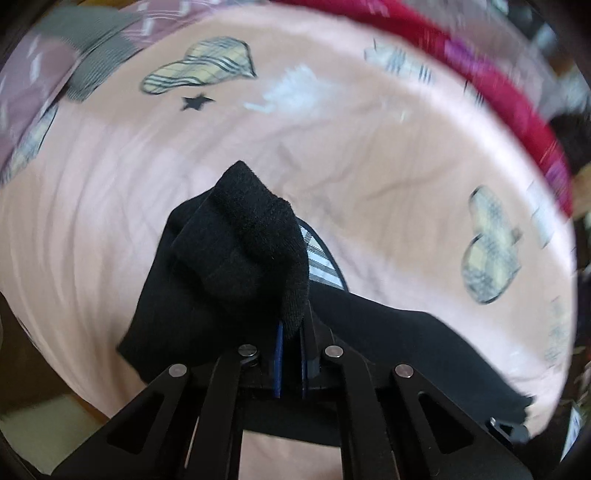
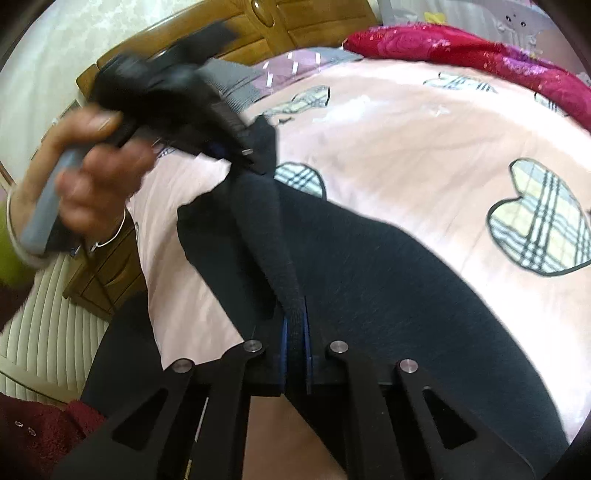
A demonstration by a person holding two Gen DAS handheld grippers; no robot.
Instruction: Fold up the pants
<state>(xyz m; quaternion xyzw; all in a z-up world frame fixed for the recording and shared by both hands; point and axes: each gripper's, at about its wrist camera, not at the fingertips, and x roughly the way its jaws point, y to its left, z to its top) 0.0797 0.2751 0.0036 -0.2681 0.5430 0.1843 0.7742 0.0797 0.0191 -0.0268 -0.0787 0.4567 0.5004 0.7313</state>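
Observation:
Black pants (image 2: pixel 388 280) lie on a pink bed sheet (image 2: pixel 406 140), partly lifted. My left gripper (image 1: pixel 291 332) is shut on a bunched thick edge of the pants (image 1: pixel 251 240), held above the sheet. My right gripper (image 2: pixel 295 332) is shut on another band of the pants, which runs up toward the left gripper (image 2: pixel 255 158), seen held in a hand at the upper left of the right wrist view. The fabric stretches between the two grippers.
The sheet has plaid heart prints (image 2: pixel 543 218). A red blanket (image 2: pixel 461 48) lies along the far side. A wooden headboard (image 2: pixel 229 33) and a wooden cabinet (image 2: pixel 107 273) stand at the left, with a ribbed white surface (image 2: pixel 55 314) below.

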